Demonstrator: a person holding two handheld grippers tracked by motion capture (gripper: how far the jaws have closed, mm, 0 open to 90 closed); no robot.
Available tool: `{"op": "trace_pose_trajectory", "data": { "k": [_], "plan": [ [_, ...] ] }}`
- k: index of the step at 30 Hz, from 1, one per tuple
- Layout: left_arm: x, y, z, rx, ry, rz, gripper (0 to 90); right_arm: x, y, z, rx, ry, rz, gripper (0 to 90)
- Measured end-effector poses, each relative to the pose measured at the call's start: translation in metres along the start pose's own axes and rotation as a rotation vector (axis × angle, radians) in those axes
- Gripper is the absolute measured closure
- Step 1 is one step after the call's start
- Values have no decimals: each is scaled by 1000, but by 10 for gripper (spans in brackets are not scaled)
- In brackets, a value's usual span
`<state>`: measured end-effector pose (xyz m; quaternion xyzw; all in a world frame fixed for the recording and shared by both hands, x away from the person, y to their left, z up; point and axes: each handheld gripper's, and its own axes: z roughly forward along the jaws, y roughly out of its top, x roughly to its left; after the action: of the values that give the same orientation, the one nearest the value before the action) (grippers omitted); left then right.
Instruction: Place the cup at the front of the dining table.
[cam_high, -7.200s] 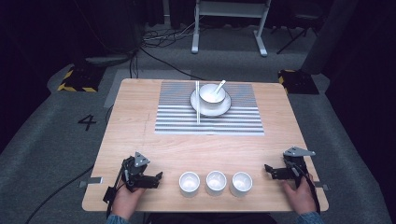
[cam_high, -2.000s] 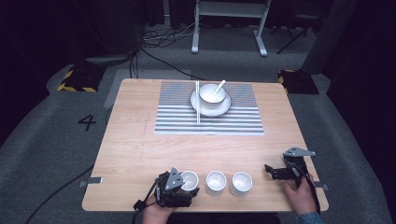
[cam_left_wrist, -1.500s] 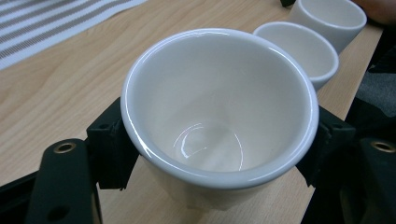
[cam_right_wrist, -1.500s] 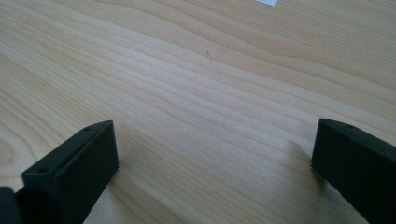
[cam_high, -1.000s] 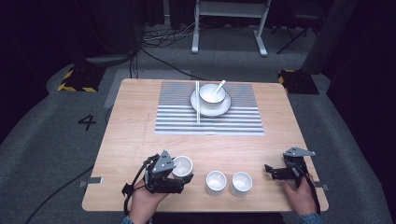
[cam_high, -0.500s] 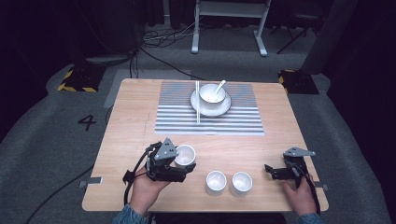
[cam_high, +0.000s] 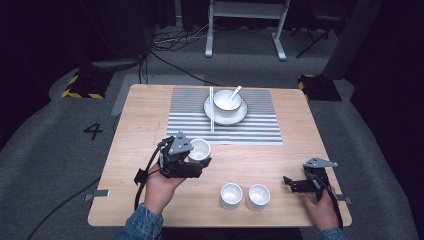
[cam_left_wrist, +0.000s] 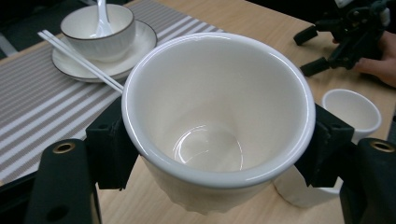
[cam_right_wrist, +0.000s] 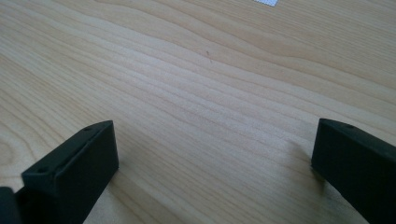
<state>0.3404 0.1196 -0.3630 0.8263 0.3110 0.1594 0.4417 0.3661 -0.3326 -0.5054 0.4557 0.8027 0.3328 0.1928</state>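
Note:
My left gripper (cam_high: 196, 159) is shut on a small white cup (cam_high: 200, 149) and holds it off the wooden table (cam_high: 150, 115), left of centre. In the left gripper view the empty cup (cam_left_wrist: 219, 121) sits upright, clamped by both black pads at its sides. Two more white cups (cam_high: 231, 195) (cam_high: 258, 196) stand near the table's front edge. My right gripper (cam_high: 295, 184) rests low at the front right, jaws wide apart over bare wood (cam_right_wrist: 210, 116), holding nothing.
A striped placemat (cam_high: 225, 117) at the back holds a plate with a bowl (cam_high: 227, 100) and spoon, and white chopsticks (cam_high: 211, 109) beside it. The left gripper view shows one cup (cam_left_wrist: 352, 109) and the right hand's gripper (cam_left_wrist: 345, 42) farther off.
My left gripper has lifted the cup from the front row and carried it up and away from the front edge, toward the placemat. The right gripper has stayed put.

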Motion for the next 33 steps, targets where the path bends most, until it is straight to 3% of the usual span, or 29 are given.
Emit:
{"op": "trace_pose_trajectory", "data": {
  "k": [7, 14, 26, 33],
  "plan": [
    [13, 10, 10, 8, 31, -10, 266, 0, 0, 0, 0, 0, 0, 6],
    [34, 17, 18, -5, 50, -54, 266, 0, 0, 0, 0, 0, 0, 6],
    [54, 28, 28, -9, 81, -36, 267, 0, 0, 0, 0, 0, 0, 6],
    [72, 35, 40, -14, 90, -58, 267, 0, 0, 0, 0, 0, 0, 6]
  ]
}}
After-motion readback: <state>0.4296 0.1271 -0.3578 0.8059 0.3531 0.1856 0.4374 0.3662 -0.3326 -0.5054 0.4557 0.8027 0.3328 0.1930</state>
